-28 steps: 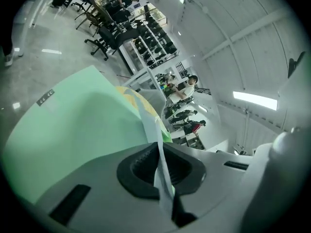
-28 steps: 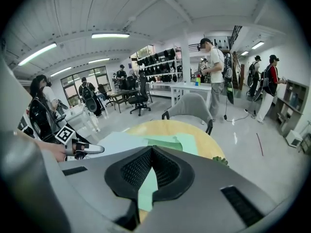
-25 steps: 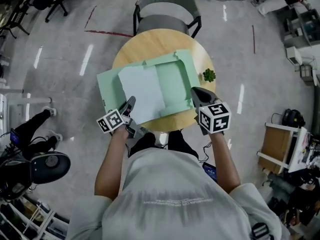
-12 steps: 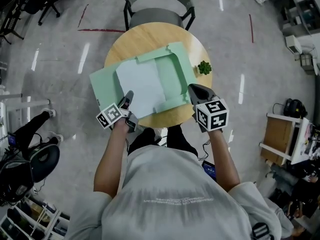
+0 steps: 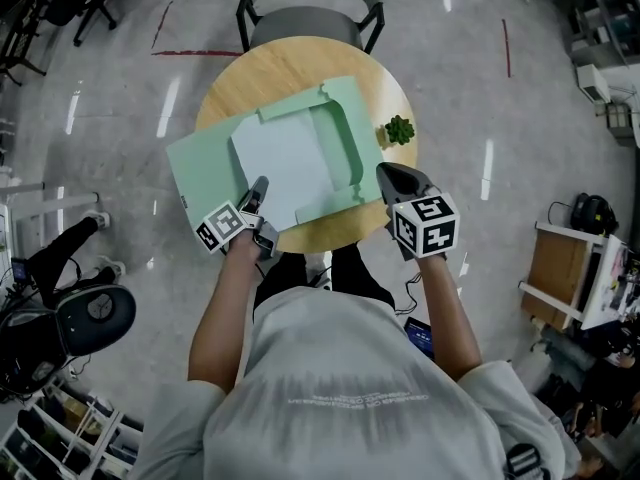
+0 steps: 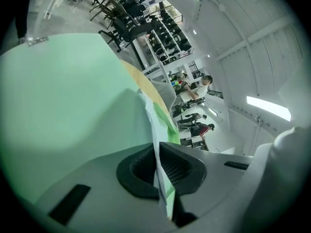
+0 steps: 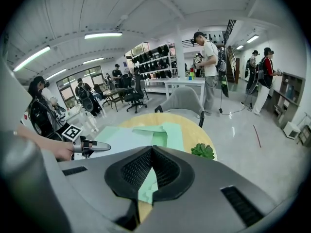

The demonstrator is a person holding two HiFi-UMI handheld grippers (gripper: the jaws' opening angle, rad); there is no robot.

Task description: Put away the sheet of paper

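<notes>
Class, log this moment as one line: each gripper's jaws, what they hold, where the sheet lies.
left gripper: jaws shut on sheet of paper | right gripper: jaws shut on green folder | sheet lies on open folder

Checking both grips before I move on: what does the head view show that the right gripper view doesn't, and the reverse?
Only the head view: the light green paper folder overhanging the round wooden table on the left, and the person's grey shirt. Only the right gripper view: that the right hand-held gripper is shut on that folder's edge, and people standing behind. Both: the pale sheet of paper, the left hand-held gripper at its corner, the small green plant, the grey chair.
</notes>
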